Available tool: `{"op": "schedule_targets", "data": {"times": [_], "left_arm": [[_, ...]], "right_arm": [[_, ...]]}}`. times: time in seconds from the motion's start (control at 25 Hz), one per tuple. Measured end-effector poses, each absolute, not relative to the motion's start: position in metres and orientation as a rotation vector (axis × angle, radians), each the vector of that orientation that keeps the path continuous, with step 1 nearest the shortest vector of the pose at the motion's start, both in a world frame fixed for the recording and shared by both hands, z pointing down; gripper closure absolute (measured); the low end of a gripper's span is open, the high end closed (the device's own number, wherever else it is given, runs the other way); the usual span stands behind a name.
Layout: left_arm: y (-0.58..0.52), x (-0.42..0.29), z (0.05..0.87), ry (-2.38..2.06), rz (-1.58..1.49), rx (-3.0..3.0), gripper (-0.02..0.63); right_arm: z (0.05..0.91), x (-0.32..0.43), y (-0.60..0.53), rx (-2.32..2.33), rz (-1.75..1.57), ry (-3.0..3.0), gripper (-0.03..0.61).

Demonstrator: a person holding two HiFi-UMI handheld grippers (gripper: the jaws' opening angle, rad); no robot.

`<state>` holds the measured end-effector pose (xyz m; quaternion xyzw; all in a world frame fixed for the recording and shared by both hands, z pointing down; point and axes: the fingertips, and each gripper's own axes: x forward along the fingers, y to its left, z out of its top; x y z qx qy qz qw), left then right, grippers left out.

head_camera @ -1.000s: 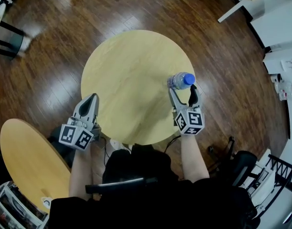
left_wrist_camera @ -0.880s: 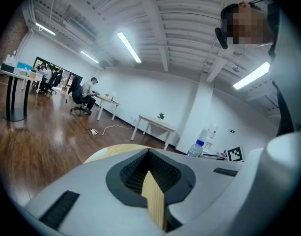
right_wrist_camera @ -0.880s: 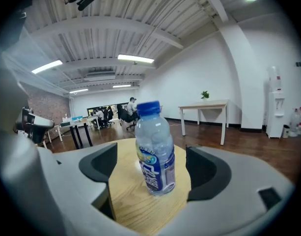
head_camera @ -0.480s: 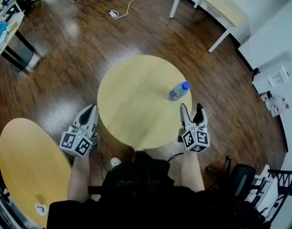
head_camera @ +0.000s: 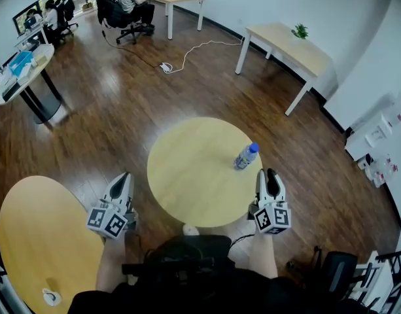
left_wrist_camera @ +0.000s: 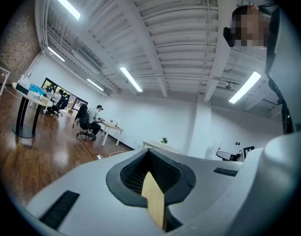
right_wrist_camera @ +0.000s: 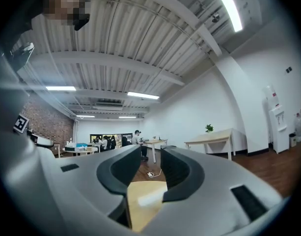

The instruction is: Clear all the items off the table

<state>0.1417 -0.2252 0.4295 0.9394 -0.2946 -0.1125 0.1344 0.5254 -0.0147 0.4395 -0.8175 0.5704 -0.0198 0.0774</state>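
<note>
A clear water bottle [head_camera: 246, 156] with a blue cap stands upright on the right side of the round light-wood table [head_camera: 187, 175]. My right gripper [head_camera: 267, 174] hovers at the table's near right edge, just short of the bottle and apart from it. Its jaws are closing, still gapped, with nothing between them; in the right gripper view the right gripper [right_wrist_camera: 151, 157] shows only the table top through the gap. My left gripper [head_camera: 123, 178] is shut and empty off the table's near left edge. The left gripper [left_wrist_camera: 149, 152] has its jaws pressed together.
A second round table [head_camera: 36, 234] lies at the lower left, close to my left arm. Farther off are a desk with a small plant [head_camera: 288, 44], a white cable on the wood floor [head_camera: 187, 54], a round side table [head_camera: 27, 70] and seated people at the back.
The right gripper has drawn back from the bottle toward me and its jaws have narrowed. The bottle stays standing on the table. The head view has lifted, showing more of the room.
</note>
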Motion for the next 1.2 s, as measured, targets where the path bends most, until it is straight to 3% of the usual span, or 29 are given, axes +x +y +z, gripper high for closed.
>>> {"op": "schedule_targets", "data": {"times": [0.88,1.2], "left_arm": [[-0.213,0.15,0.421,-0.87,-0.361,2.716,0.612],[-0.216,0.139,0.422,-0.992,-0.343,2.707,0.612]], "right_arm": [[0.433,0.538,0.004,-2.462,-0.042,1.737,0.448],[0.431,0.546,-0.044,-2.365,-0.024,1.883,0.448]]}}
